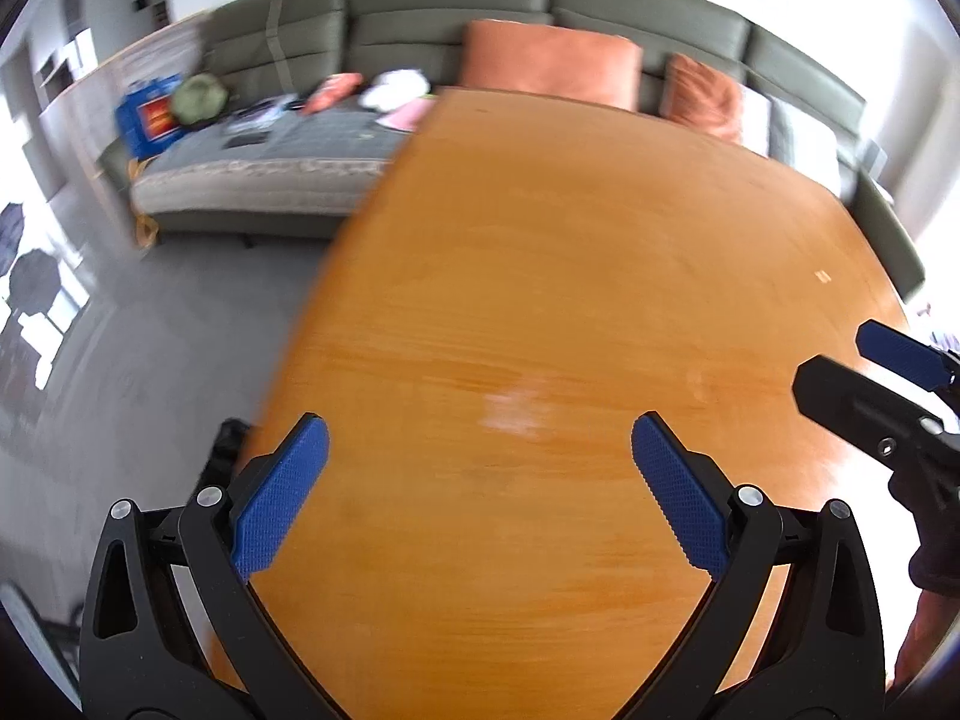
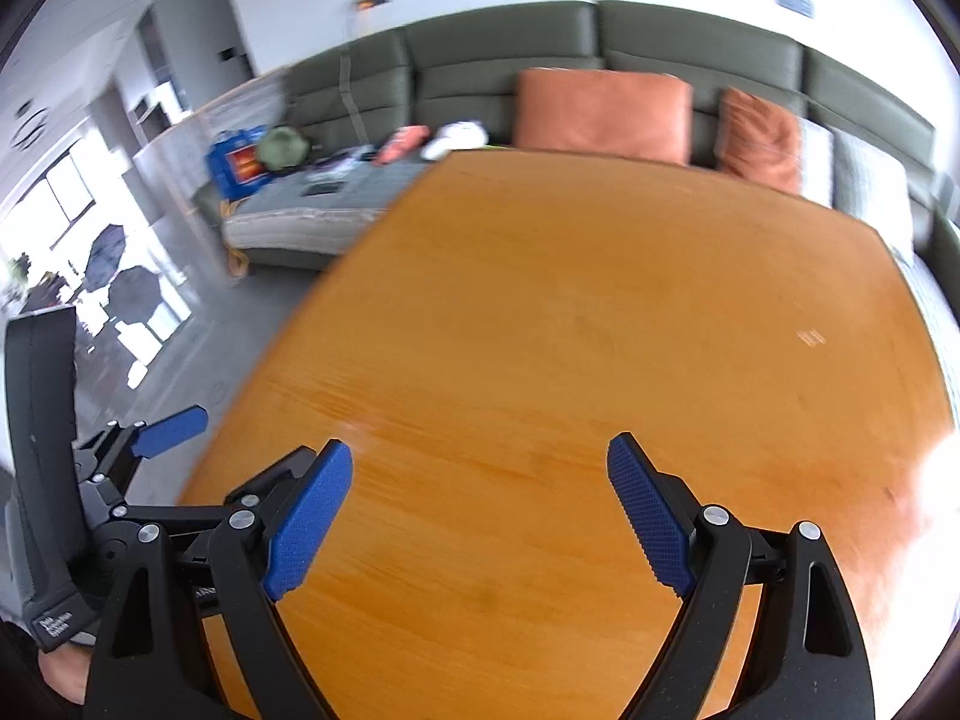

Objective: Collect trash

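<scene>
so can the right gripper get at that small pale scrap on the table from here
Probably yes: the right gripper is open and holds nothing, and bare table lies between it and the small pale scrap.

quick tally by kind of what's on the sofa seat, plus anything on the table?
Orange cushions: 2 (large, small)
Blue bag or box: 1
Green bundle: 1
White bundle: 1
Small pinkish-orange item: 1
Dark flat items, too blurred to count
On the table: 0
Total countable: 6
</scene>
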### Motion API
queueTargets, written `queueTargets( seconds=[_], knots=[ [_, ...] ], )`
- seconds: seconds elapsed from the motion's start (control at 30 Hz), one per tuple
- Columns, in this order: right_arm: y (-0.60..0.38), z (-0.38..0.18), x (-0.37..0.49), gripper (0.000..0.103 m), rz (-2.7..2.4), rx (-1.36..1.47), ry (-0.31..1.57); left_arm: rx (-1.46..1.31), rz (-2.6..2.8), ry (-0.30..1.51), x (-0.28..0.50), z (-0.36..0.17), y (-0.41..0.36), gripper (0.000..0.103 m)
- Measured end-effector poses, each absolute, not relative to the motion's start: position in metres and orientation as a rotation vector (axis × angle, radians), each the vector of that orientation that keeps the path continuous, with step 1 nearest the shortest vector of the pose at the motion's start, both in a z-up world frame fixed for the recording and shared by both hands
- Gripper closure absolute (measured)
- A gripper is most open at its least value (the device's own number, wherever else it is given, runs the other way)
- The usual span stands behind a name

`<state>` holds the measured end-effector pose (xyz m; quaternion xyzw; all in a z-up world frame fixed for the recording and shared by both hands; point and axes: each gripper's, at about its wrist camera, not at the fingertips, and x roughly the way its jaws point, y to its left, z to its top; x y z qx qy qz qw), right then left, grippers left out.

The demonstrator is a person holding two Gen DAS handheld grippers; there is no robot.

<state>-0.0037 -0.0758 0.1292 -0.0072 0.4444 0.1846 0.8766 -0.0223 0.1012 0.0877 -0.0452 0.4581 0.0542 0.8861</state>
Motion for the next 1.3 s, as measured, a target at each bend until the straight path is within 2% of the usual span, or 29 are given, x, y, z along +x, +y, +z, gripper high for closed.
queueTargets(
  seconds=[0.43,1.07,1.2,1.3],
  knots=[
    [-0.183,0.072,-0.018,0.016,0.194,0.062,0.952,-0.027,-0.011,0.995,-0.004,0.046,0.011,0.005],
    [-0.196,0.032,-0.009,0.016,0.102,0.01,0.928,0.0,0.021,0.96,0.001,0.015,0.001,0.005],
    [-0.196,0.028,-0.009,0.003,0.067,-0.006,0.94,0.0,0.021,0.961,0.0,0.015,0.002,0.005],
    [-0.196,0.027,-0.01,0.003,0.053,-0.01,0.942,0.0,0.021,0.961,-0.001,0.015,0.003,0.005]
  ],
)
